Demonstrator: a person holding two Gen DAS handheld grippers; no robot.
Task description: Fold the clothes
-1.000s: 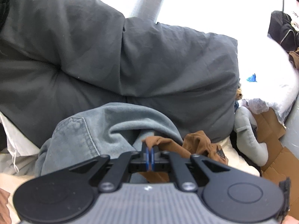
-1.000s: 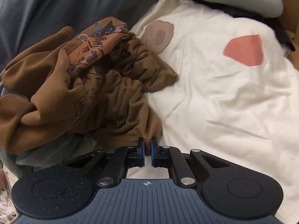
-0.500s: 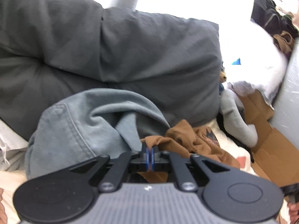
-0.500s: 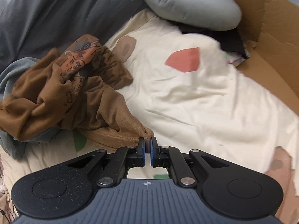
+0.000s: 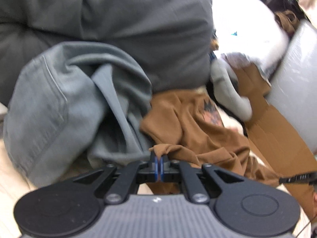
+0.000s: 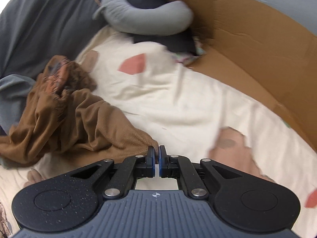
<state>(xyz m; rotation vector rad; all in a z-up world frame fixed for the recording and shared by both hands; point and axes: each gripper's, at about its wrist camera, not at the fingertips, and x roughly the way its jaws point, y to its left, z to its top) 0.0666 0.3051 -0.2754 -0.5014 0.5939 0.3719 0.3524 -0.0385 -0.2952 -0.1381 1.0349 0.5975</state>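
Note:
A brown printed shirt [image 5: 194, 123] lies bunched on a cream patterned bedsheet [image 6: 178, 99]. My left gripper [image 5: 158, 158] is shut on one edge of the shirt. My right gripper [image 6: 156, 151] is shut on another edge of the same shirt [image 6: 65, 117], and the cloth stretches out to the left of it. The shirt's printed patch shows crumpled at the far end in both views. The right gripper's tip shows at the right edge of the left wrist view [image 5: 297, 177].
A grey-blue garment [image 5: 65, 103] is heaped left of the shirt. A dark grey duvet [image 5: 122, 23] lies behind. A grey neck pillow [image 6: 146, 19] and a cardboard box [image 6: 257, 49] stand at the right. A white pillow [image 5: 257, 29] is far back.
Both grippers have pulled back with the shirt, drawing it out of the heap and spreading it across the sheet. More of the box and neck pillow has come into view.

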